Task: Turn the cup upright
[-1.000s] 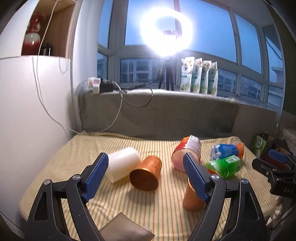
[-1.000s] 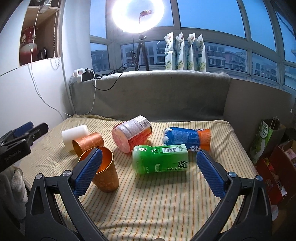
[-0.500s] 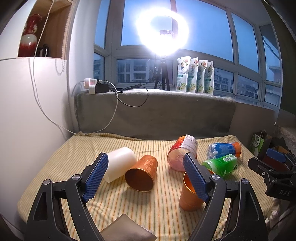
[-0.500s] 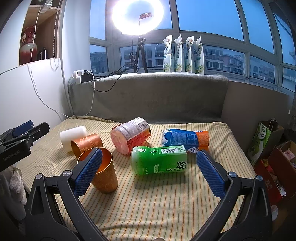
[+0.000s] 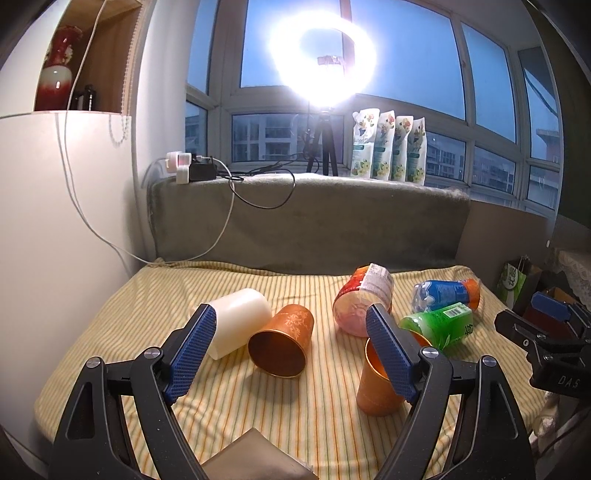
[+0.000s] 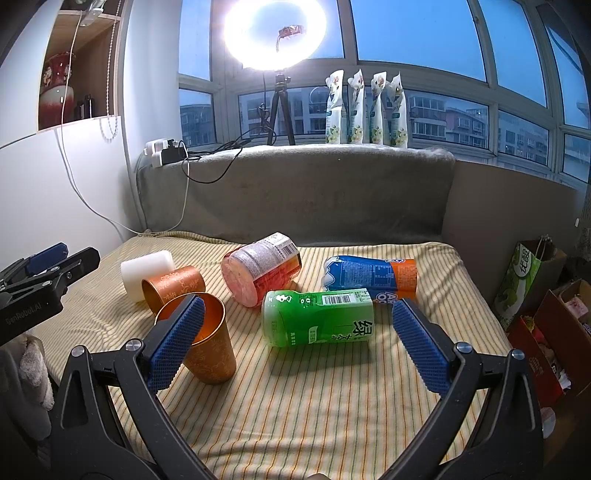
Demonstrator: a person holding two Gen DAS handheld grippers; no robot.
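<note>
Left gripper (image 5: 291, 350) and right gripper (image 6: 295, 341) level, jaws wide, empty.

There are 2 copper cups: 1 standing upright (image 6: 205, 341) and 1 lying on its side (image 6: 173, 286). Beside them lies 1 white cup (image 6: 147, 267), also on its side. 3 bottles lie on the striped bed (image 6: 314, 406): 1 green bottle (image 6: 317, 317), 1 blue and orange bottle (image 6: 369, 277), and 1 red bottle (image 6: 262, 267). On the window ledge stand 4 refill pouches (image 6: 365, 109) in a row, next to 1 ring light (image 6: 275, 33). The shelf holds 1 red vase (image 6: 55, 90). 1 green paper bag (image 6: 524, 280) stands beside the bed.
</note>
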